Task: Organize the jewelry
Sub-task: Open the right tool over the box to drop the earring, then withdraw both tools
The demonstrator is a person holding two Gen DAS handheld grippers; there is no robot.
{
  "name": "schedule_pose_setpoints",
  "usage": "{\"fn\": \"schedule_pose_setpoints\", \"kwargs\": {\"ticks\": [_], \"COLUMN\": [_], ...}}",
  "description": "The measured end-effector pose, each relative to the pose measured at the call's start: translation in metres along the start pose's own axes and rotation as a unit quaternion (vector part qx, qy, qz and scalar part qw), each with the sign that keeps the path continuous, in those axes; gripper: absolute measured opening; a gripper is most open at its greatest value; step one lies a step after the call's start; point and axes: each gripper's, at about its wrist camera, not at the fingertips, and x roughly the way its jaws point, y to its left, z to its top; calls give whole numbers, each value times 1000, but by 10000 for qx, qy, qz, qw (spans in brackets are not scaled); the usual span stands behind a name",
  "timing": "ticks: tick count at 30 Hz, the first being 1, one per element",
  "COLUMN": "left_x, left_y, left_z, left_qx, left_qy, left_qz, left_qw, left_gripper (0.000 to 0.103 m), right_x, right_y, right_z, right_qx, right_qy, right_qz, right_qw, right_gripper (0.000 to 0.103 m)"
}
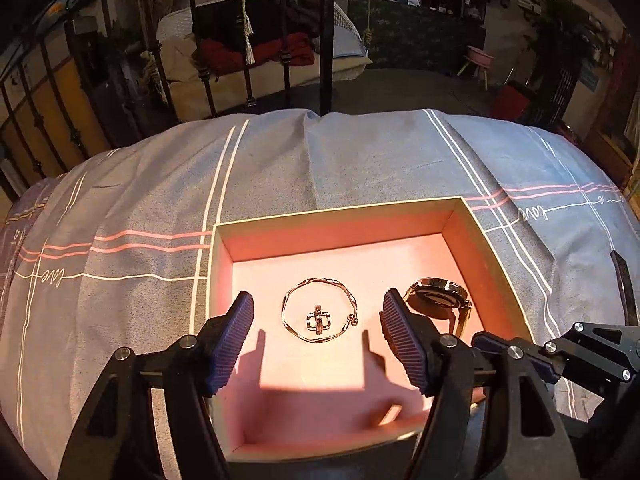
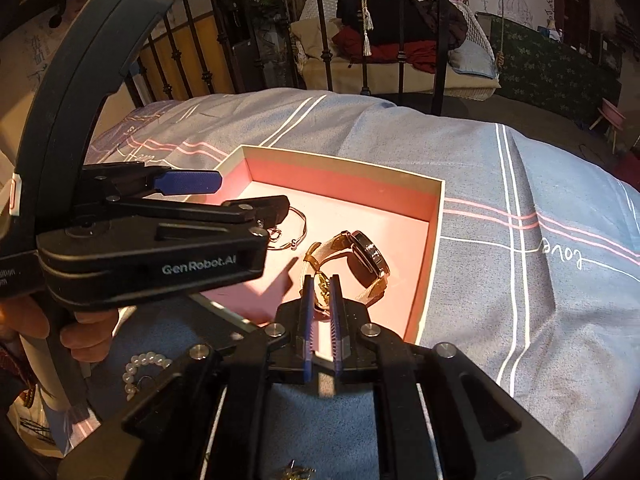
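Observation:
A shallow box with a pink lining (image 1: 340,210) (image 2: 340,160) lies on the bedspread. In it are a thin gold bangle (image 1: 294,292) (image 2: 302,228) with a small ring-like piece (image 1: 319,320) inside its loop, and a gold watch with a dark face (image 1: 440,300) (image 2: 370,258) to the right. My left gripper (image 1: 319,300) (image 2: 254,192) hangs open above the box, its pads on either side of the bangle and clear of it. My right gripper (image 2: 321,280) (image 1: 480,338) stands just before the watch strap, jaws a narrow gap apart, pads not pressing on it.
A blue-grey striped bedspread (image 1: 360,160) covers the bed, with a black iron rail (image 1: 326,40) at its far end. A pearl bracelet (image 2: 146,362) lies near the box's near-left corner, beside a person's hand (image 2: 84,332). A small gold item (image 2: 296,474) shows at the bottom edge.

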Motion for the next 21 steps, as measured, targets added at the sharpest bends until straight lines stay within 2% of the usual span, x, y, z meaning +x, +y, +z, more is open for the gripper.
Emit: {"fn": "schedule_pose_setpoints", "kwargs": {"ticks": [1, 2, 3, 7, 12, 16, 18, 21], "left_x": [-11, -23, -34, -75, -83, -74, -72, -66], "left_y": [2, 4, 6, 12, 17, 10, 15, 31], "left_z": [-2, -6, -11, -49, -112, -145, -150, -145], "left_qx": [-7, -21, -16, 77, -115, -23, -108, -435], "left_qy": [-115, -243, -355, -703, -430, -201, -214, -152], "left_qz": [-37, -118, -190, -421, -823, -678, -487, -518], "left_qw": [9999, 9996, 9992, 9966, 9956, 9975, 9985, 9976], "left_gripper": [66, 69, 71, 80, 83, 84, 84, 82], "right_x": [-12, -25, -39, -76, -77, -65, -62, -63], "right_y": [0, 1, 2, 3, 2, 2, 1, 2], "right_z": [-4, -9, -16, -52, -101, -126, -132, -137], "right_qx": [50, 102, 146, 396, 690, 879, 932, 929], "right_qy": [-140, -320, -508, -767, -547, -318, -286, -305], "right_qz": [-22, -64, -105, -62, 26, 5, 45, 60], "right_qw": [9999, 9994, 9985, 9962, 9961, 9956, 9952, 9952], "right_gripper": [35, 60, 68, 68, 68, 68, 68, 68]}}
